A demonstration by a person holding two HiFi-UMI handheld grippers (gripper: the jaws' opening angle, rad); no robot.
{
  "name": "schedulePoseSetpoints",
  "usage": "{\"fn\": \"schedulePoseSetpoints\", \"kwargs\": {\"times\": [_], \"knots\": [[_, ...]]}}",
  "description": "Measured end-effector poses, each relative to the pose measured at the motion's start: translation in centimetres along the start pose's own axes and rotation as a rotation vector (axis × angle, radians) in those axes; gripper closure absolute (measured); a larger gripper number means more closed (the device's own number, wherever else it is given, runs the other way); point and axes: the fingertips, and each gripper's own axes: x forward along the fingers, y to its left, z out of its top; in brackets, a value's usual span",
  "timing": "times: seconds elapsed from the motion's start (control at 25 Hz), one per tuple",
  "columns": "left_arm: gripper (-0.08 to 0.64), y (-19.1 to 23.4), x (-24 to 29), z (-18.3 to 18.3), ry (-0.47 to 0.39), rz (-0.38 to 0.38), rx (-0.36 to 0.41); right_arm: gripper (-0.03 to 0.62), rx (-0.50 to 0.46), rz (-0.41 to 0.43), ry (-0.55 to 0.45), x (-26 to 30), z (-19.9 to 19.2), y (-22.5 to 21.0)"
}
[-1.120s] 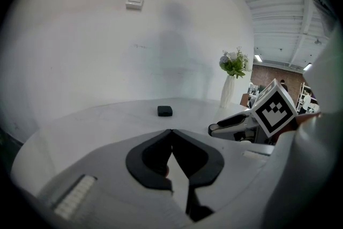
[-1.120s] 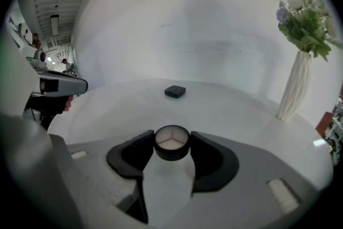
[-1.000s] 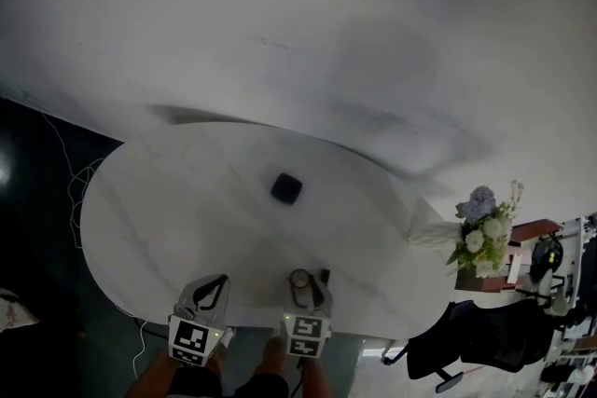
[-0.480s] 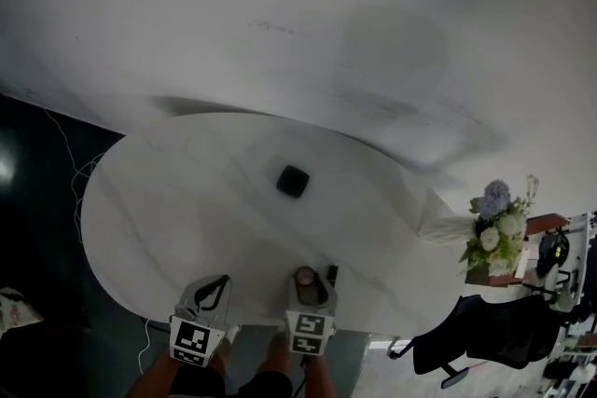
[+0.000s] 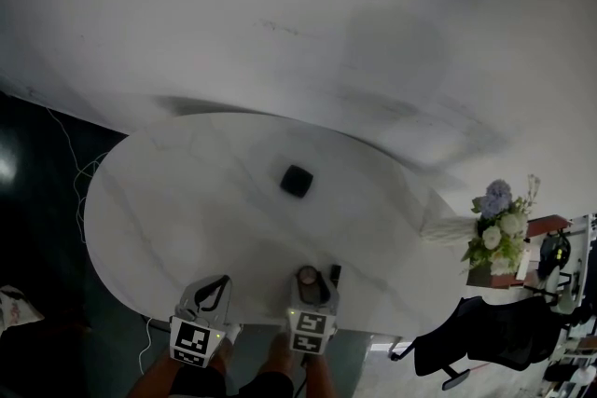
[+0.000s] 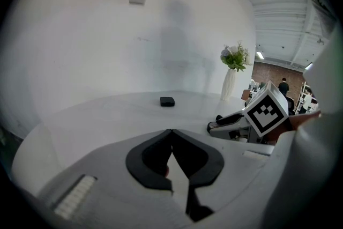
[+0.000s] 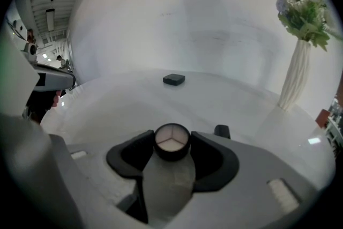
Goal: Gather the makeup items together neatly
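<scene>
My right gripper (image 5: 310,282) is shut on a round compact (image 7: 172,142) with a black rim and a pale three-part top; its jaws press on both sides of the case, just above the table's near edge. A small dark item (image 7: 222,130) lies on the table close to the right of that gripper. A black square compact (image 5: 296,181) rests alone near the table's middle, well beyond both grippers, and shows as a black square compact (image 6: 167,101) in the left gripper view. My left gripper (image 5: 211,292) sits to the left, jaws shut together and empty.
The white oval table (image 5: 168,200) stands against a pale wall. A white vase of flowers (image 5: 490,224) stands off the table's right end. A black chair (image 5: 466,340) and office clutter lie lower right. Dark floor with a cable (image 5: 70,182) lies on the left.
The head view has drifted slightly, so the table sits a little differently in the picture. Both grippers and the items on the table keep their places.
</scene>
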Motion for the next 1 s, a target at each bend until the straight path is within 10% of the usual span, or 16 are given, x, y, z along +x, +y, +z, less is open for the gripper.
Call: {"fn": "schedulePoseSetpoints", "kwargs": {"times": [0.56,1.0], "knots": [[0.551,0.4,-1.7,1.2,-0.033,0.015,0.014,0.371,0.030,-0.015,-0.036,-1.4,1.2,0.1],[0.551,-0.4,-3.6,9.4,-0.173,-0.009,0.067,0.371,0.028,-0.050,-0.217,-8.2,9.2,-1.2]]}}
